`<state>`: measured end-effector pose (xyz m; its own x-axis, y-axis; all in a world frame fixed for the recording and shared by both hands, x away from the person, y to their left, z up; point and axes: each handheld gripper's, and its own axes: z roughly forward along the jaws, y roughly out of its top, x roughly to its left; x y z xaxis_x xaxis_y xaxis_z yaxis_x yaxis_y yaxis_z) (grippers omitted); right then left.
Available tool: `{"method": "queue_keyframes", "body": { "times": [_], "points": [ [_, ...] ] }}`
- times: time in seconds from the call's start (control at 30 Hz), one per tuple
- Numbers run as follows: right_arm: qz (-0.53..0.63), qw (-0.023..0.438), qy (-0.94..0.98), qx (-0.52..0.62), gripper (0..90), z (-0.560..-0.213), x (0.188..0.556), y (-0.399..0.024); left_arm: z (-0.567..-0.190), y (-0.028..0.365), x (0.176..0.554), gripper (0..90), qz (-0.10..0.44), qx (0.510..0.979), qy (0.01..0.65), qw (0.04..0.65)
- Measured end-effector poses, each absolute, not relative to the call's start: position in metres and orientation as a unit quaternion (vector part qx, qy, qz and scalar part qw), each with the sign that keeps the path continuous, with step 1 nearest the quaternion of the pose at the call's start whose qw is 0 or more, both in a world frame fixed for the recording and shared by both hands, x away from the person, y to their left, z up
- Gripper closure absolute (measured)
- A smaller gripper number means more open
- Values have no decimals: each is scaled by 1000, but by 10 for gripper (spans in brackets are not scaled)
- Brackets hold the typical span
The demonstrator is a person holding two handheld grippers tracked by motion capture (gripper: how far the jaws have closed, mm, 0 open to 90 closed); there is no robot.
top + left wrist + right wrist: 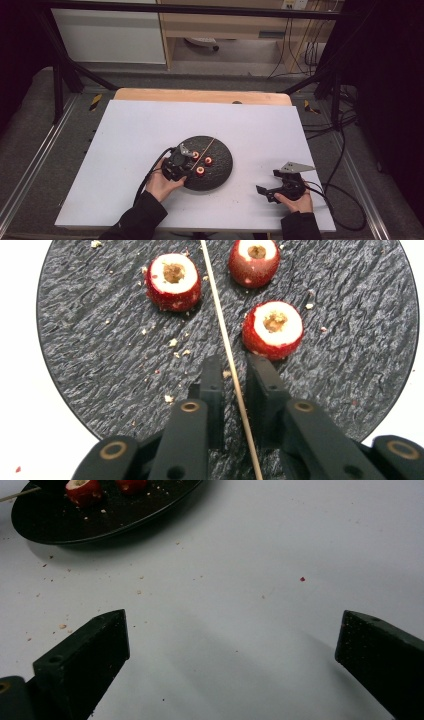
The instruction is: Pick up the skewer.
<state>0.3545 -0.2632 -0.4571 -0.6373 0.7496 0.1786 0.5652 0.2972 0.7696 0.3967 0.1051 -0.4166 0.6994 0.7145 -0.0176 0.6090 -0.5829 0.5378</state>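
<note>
Your left gripper [234,371] is over the near edge of the round black slate plate [90,345], and its jaws stand almost closed around the thin wooden skewer [223,335]. A small gap shows on each side of the stick, so you do not have it pinched yet. The skewer lies across the plate from the near edge toward the far edge, between the three red hollowed fruit pieces: one [173,274] on its left, two [273,329] [254,260] on its right. The nearest of these two almost touches the right jaw.

To do this step well, close the last bit slowly and keep the stick in the middle of the pads, so it does not roll away or turn sideways. Lift it only after both pads press on it, and lift straight up so the tip does not push the fruit beside it. Keep the gripper low and flat to the plate while closing.

Your right gripper [232,645] rests wide open and empty on the white table [280,555], near the near right corner, well apart from the plate.

In the left gripper view the near end of the skewer runs under the gripper body and is cut off. From the high view I cannot tell whether the stick touches the plate along its whole length.
</note>
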Motion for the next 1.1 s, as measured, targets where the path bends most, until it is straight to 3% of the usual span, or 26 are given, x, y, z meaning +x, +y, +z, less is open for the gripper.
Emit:
{"method": "queue_keyframes", "body": {
  "times": [0.5,1.1],
  "points": [
    [427,106,798,412,17,-457,355,-263,-417,103,399,874,97,878,399,245],
    [425,107,797,415,17,-457,354,-263,-406,132,386,877,107,865,384,305]
  ]
}}
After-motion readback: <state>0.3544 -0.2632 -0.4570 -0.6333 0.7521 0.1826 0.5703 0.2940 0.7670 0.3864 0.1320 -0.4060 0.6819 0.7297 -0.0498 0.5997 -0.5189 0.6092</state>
